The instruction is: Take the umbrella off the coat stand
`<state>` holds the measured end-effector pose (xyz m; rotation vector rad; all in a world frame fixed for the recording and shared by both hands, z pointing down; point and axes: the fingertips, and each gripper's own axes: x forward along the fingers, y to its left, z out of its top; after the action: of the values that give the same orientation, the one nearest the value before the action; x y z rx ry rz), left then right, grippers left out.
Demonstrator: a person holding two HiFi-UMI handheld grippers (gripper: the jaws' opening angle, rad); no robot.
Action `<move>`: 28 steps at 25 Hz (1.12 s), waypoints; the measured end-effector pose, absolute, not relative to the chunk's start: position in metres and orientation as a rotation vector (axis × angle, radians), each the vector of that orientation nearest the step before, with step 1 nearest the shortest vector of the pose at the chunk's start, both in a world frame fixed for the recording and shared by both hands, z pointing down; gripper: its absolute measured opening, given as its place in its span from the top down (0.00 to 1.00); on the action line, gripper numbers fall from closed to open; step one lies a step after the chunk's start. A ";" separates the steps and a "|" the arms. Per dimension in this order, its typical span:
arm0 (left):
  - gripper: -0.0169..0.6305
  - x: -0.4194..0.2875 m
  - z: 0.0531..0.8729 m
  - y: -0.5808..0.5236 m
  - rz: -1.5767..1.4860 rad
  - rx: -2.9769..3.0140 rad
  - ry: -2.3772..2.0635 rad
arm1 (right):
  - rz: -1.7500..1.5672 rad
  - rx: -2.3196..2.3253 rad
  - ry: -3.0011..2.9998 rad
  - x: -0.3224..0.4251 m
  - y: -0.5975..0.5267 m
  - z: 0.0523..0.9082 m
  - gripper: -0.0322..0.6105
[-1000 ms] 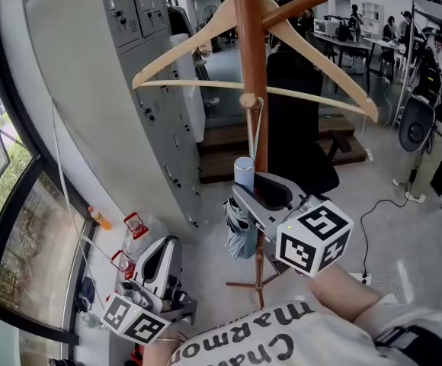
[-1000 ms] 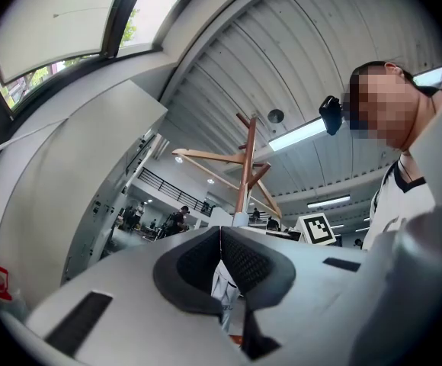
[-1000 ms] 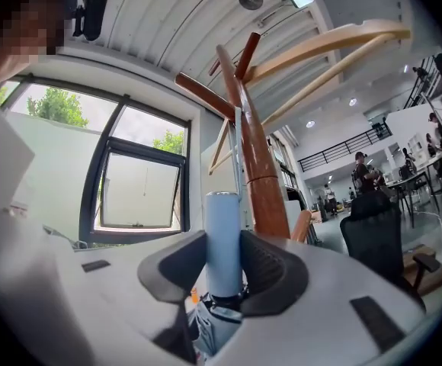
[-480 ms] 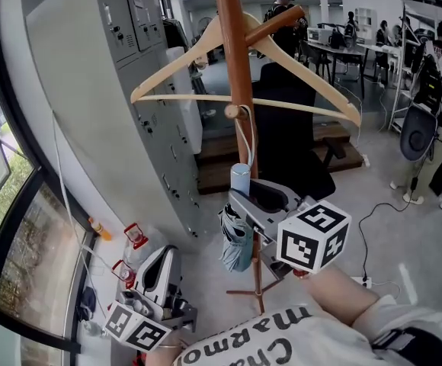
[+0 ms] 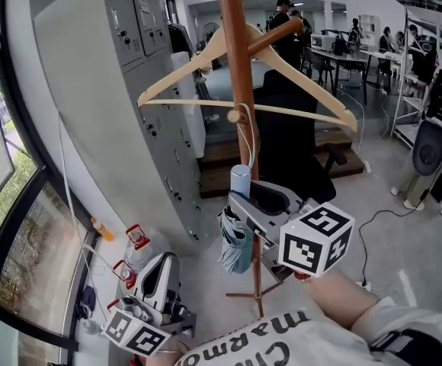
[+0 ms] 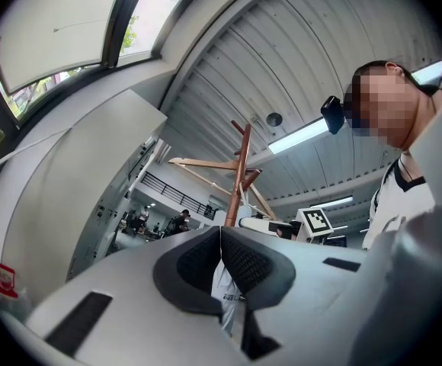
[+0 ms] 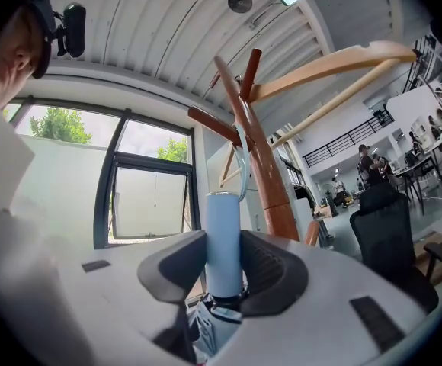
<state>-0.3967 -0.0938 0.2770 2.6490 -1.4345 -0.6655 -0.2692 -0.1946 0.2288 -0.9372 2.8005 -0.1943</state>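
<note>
Our right gripper [image 7: 222,265] clamps the folded umbrella [image 5: 236,239] by its smooth pale-blue cylindrical handle [image 7: 223,231]; it hangs upright, handle up, fabric bunched below, its cord [image 5: 250,139] looped over a round peg [image 5: 238,116] of the wooden coat stand [image 5: 235,59]. Our left gripper [image 6: 221,252] is pressed closed, empty.

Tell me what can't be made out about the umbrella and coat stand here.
- Umbrella canopy: right gripper view, mostly hidden below the right gripper, which clamps the umbrella handle; head view shows only its left part.
- Strap: head view, too thin to tell how it sits on the peg.
- Coat stand: head view, top cut off by the upper edge; feet partly behind that gripper.
</note>
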 end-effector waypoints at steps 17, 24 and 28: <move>0.94 -0.391 0.275 -0.086 -0.682 2.648 -1.470 | -0.178 -0.850 2.792 -0.266 -0.179 0.210 0.72; 0.94 -0.388 0.274 -0.086 -0.672 2.655 -1.482 | -0.150 -0.805 2.792 -0.264 -0.172 0.202 0.72; 0.94 -0.389 0.274 -0.090 -0.666 2.652 -1.490 | -0.148 -0.790 2.787 -0.265 -0.174 0.199 0.72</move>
<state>-0.3893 -0.0896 0.2739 2.6520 -1.4895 -0.6661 -0.2645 -0.1737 0.1992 -0.7898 2.7870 -0.1475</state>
